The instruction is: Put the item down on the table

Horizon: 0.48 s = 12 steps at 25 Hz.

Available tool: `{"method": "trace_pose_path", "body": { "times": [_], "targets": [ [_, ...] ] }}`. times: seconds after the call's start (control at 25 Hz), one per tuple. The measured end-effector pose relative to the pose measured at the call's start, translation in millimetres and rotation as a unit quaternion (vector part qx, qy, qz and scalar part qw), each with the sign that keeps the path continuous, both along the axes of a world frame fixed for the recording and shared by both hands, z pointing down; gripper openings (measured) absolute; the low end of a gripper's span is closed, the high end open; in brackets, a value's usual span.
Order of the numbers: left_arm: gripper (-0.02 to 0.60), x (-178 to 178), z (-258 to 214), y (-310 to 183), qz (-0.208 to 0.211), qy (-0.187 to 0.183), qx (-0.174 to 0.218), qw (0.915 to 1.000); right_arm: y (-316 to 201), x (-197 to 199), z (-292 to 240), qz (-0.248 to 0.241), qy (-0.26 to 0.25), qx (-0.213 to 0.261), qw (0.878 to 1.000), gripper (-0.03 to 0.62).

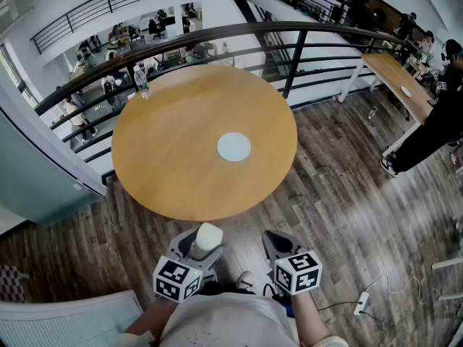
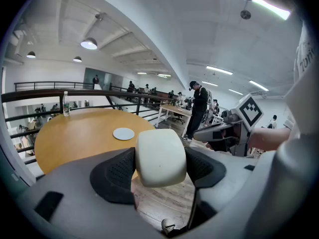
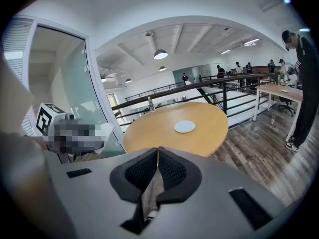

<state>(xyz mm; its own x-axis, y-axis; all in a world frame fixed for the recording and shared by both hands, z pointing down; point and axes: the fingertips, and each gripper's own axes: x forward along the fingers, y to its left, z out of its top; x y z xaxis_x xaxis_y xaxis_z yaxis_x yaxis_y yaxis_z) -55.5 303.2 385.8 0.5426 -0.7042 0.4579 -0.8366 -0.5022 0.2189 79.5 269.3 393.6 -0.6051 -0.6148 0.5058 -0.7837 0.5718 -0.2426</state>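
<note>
My left gripper (image 1: 205,243) is shut on a cream-white, rounded block (image 1: 208,236), which fills the space between the two black pads in the left gripper view (image 2: 160,157). It hangs over the wooden floor, short of the near edge of the round wooden table (image 1: 173,150). My right gripper (image 1: 273,241) is beside it to the right, shut with nothing in it; in the right gripper view its pads (image 3: 157,169) meet. A pale round coaster (image 1: 234,147) lies near the table's middle.
A water bottle (image 1: 142,81) stands at the table's far left edge. A curved black railing (image 1: 289,49) runs behind the table. A person in black (image 1: 438,121) stands at the right by a long desk (image 1: 394,78). A power strip (image 1: 362,303) lies on the floor.
</note>
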Motion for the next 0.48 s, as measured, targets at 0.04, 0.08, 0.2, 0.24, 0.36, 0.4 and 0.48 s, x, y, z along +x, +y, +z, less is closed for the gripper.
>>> {"method": "trace_pose_path", "body": {
  "times": [0.04,0.08,0.2,0.24,0.36,0.4,0.48],
  "targets": [
    [0.321,-0.3,0.7,-0.9,0.0,0.0,0.0,1.0,-0.7,-0.3,0.4,0.0,0.001,0.0,1.0,0.025],
    [0.322,-0.5,1.3,-1.6,0.0,-0.001,0.0,1.0,-1.3,-0.8,0.8,-0.001,0.001,0.0,1.0,0.025],
    [0.322,-1.0,2.4,-1.7,0.0,-0.001,0.0,1.0,-0.9,-3.3,1.1,-0.002,0.002,0.0,1.0,0.025],
    [0.322,-1.2,2.3,-1.1,0.001,-0.001,0.0,1.0,-0.1,-4.3,1.0,-0.003,0.001,0.001,1.0,0.026],
    [0.322,-2.0,1.3,-0.5,0.003,-0.001,0.001,1.0,1.3,-5.1,1.1,-0.002,0.001,-0.001,1.0,0.025],
    [0.322,-2.9,0.8,-0.9,0.003,0.0,0.001,1.0,1.1,-5.2,1.2,-0.002,0.002,-0.002,1.0,0.025],
    [0.322,-5.3,0.2,-1.9,0.002,-0.001,0.002,1.0,0.7,-5.9,1.5,-0.001,0.003,-0.002,1.0,0.025]
  ]
}}
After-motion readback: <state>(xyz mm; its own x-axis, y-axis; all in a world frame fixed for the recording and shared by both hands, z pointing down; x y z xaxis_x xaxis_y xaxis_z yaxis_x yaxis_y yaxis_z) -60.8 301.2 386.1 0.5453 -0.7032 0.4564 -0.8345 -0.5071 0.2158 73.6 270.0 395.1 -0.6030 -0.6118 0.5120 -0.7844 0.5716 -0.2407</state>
